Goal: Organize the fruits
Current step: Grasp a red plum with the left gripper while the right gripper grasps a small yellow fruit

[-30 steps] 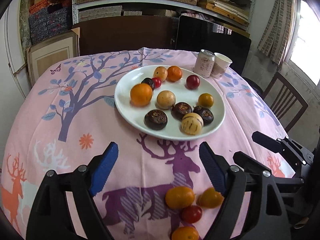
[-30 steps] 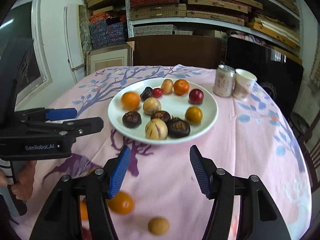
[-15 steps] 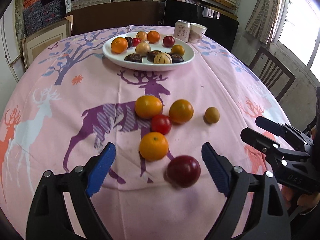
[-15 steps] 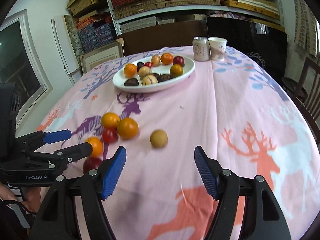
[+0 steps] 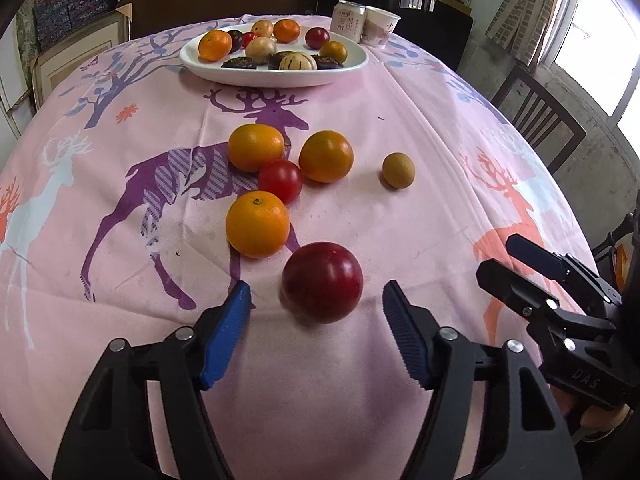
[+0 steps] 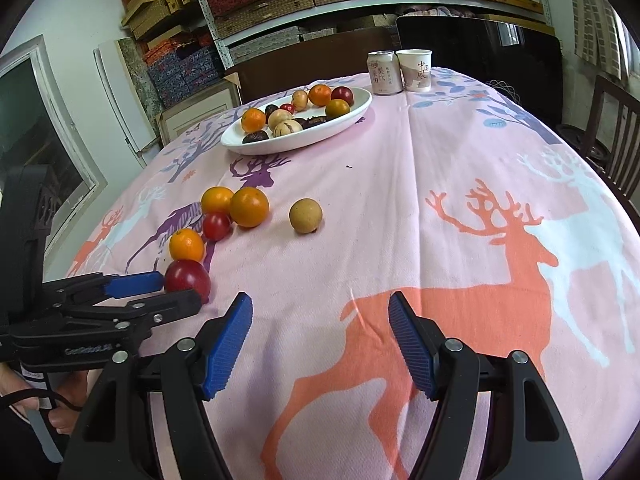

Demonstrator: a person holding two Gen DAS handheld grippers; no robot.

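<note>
Across the pink deer tablecloth [image 5: 400, 120], a white plate [image 5: 276, 76] of fruit is sitting at the far side. Nearer, the left gripper [image 5: 316, 306] is hovering with jaws spread around a dark red plum [image 5: 322, 282], not touching it. Beside it, the right gripper [image 6: 320, 326] is gaping over bare cloth.

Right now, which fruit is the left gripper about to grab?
Find the loose fruit on the pink tablecloth, nearer than the plate. The plum lies nearest, between the open left gripper fingers: the only dark red one, bigger than the tomato.
</note>
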